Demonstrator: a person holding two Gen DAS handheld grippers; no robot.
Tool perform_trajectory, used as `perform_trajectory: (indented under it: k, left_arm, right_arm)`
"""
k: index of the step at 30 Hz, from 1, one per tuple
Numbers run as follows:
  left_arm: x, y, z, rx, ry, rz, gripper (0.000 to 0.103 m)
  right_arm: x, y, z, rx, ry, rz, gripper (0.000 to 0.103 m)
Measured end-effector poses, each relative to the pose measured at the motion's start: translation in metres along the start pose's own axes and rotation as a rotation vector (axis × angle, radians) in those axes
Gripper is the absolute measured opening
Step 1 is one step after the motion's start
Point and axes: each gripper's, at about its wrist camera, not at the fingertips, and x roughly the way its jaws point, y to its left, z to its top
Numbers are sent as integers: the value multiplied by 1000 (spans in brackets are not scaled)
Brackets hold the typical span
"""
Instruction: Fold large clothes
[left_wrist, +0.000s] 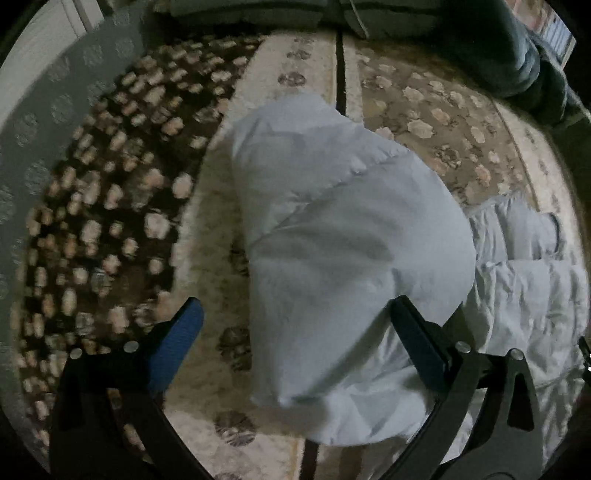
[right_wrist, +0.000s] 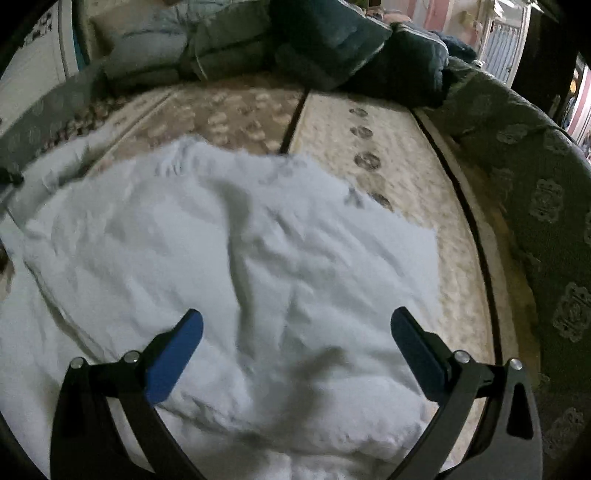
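Note:
A large pale blue-white puffy jacket (left_wrist: 343, 236) lies on a patterned carpet (left_wrist: 110, 221). In the left wrist view one sleeve or folded part lies across the middle, with quilted panels (left_wrist: 524, 295) at the right. My left gripper (left_wrist: 295, 314) is open, its blue-padded fingers on either side of the near part of the cloth; I cannot tell if they touch it. In the right wrist view the jacket (right_wrist: 221, 258) spreads wide and rumpled. My right gripper (right_wrist: 295, 321) is open above it and holds nothing.
Dark green cushions (right_wrist: 325, 40) and a pale cushion (right_wrist: 147, 44) lie at the far edge of the carpet. A green patterned sofa edge (right_wrist: 535, 177) curves along the right. A beige rug strip (right_wrist: 369, 147) lies beyond the jacket.

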Motion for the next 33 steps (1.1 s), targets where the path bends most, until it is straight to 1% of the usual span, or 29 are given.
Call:
perform_trajectory:
  k: [2, 4, 6, 8, 11, 12, 13, 14, 15, 16, 17, 18, 19, 21, 24, 25, 26, 28, 31, 33]
  left_arm:
    - [10, 4, 0, -27, 9, -52, 100]
    - [30, 7, 1, -66, 55, -131, 100]
    - [46, 8, -4, -98, 86, -179, 100]
    - [63, -3, -11, -118, 101, -200, 100]
    - [67, -16, -17, -99, 73, -194, 100]
    - [65, -19, -18, -81, 52, -179, 96]
    - [61, -22, -19, -61, 36, -174, 81]
    - [55, -27, -18, -40, 24, -196, 71]
    - [48, -21, -19, -33, 23, -210, 56]
    - [40, -26, -18, -19, 11, -190, 47]
    - [34, -27, -19, -4, 0, -175, 41]
    - [25, -31, -19, 18, -19, -155, 33]
    - [11, -37, -21, 32, -46, -131, 28]
    - [-12, -41, -24, 32, -84, -133, 23]
    - [-55, -59, -33, 61, -177, -112, 21]
    - [-78, -68, -40, 82, -223, -113, 20]
    - [-89, -74, -45, 93, -243, -123, 20]
    - [-116, -100, -59, 136, -282, -157, 19]
    - [-133, -137, -78, 217, -287, -176, 18]
    - [-132, -173, -91, 288, -263, -187, 18]
  right_arm:
    - [7, 3, 8, 4, -3, -15, 101]
    - [14, 3, 11, 29, 12, -4, 101]
    - [20, 4, 8, 55, 24, 17, 101]
    - [23, 8, 2, 41, 34, 12, 101]
    - [27, 13, -8, -10, 43, -17, 101]
    - [27, 12, -11, -21, 44, -25, 101]
    - [27, 10, -13, -24, 50, -25, 101]
    - [28, 7, -14, -19, 59, -20, 101]
    - [28, 4, -16, -9, 63, -15, 101]
    - [28, 0, -17, 6, 67, -9, 101]
    - [27, -3, -17, 17, 70, -6, 101]
    - [26, -5, -18, 26, 70, -6, 101]
    - [24, -7, -18, 33, 67, -8, 101]
    - [16, -12, -19, 47, 54, 1, 101]
    - [3, -18, -21, 52, 34, 2, 101]
    - [-1, -19, -22, 52, 28, -1, 101]
    - [-7, -23, -25, 54, 22, -1, 101]
    - [-14, -30, -30, 61, 21, 1, 101]
    - [-19, -45, -41, 103, 38, 8, 101]
    - [-23, -54, -47, 143, 46, 19, 101]
